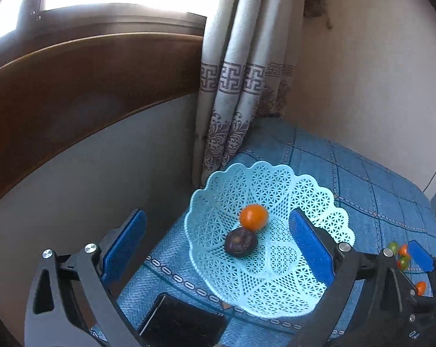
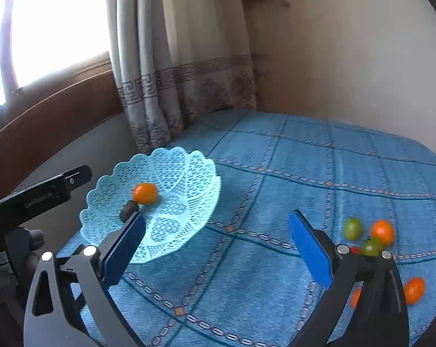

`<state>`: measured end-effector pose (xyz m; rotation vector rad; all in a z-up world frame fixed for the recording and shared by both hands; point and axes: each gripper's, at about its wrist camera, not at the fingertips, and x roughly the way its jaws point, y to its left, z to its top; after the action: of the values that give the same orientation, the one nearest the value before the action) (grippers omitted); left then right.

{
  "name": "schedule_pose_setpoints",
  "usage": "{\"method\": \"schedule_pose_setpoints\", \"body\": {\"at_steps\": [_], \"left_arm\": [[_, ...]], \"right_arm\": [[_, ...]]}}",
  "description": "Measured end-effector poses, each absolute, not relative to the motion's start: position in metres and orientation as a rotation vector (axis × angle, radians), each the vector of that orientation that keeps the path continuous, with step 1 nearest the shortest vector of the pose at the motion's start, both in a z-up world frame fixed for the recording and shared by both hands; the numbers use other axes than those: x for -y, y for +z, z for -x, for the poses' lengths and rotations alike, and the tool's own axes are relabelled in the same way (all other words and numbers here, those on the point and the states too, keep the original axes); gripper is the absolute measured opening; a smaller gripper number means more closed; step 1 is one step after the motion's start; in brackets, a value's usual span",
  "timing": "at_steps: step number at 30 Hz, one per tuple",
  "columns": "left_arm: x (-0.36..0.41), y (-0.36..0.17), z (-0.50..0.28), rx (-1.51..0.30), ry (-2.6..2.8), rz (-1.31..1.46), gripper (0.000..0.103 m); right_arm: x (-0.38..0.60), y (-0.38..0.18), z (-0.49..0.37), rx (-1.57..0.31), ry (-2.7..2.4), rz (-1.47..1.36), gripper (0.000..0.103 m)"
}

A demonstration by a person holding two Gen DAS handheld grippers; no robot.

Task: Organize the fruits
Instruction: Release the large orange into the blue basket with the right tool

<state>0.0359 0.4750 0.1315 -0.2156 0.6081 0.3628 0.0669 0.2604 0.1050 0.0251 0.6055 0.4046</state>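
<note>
Pale-blue lattice basket (image 1: pixel 275 263) sits lower centre of left wrist view on blue quilted cloth (image 2: pixel 275 173); inside, an orange fruit (image 1: pixel 253 217) touches a dark purple fruit (image 1: pixel 240 242). Left gripper (image 1: pixel 218 248) spread wide, holding nothing. Right gripper (image 2: pixel 216 245) likewise spread, empty. Loose green and orange fruits (image 2: pixel 371 235) cluster at lower right of right wrist view, well apart from basket.

basket (image 2: pixel 189 170): 1 | orange fruits (image 2: pixel 382 231): 4 | green fruits (image 2: pixel 352 228): 2 | dark fruit (image 1: pixel 241 243): 1
</note>
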Motion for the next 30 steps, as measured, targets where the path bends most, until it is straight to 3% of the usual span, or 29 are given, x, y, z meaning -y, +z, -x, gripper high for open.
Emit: {"method": "schedule_pose_setpoints", "body": {"at_steps": [30], "left_arm": [[-0.409, 0.127, -0.032, -0.635, 0.202, 0.075, 0.1]], "right_arm": [[-0.189, 0.091, -0.051, -0.614, 0.137, -0.002, 0.098]]}}
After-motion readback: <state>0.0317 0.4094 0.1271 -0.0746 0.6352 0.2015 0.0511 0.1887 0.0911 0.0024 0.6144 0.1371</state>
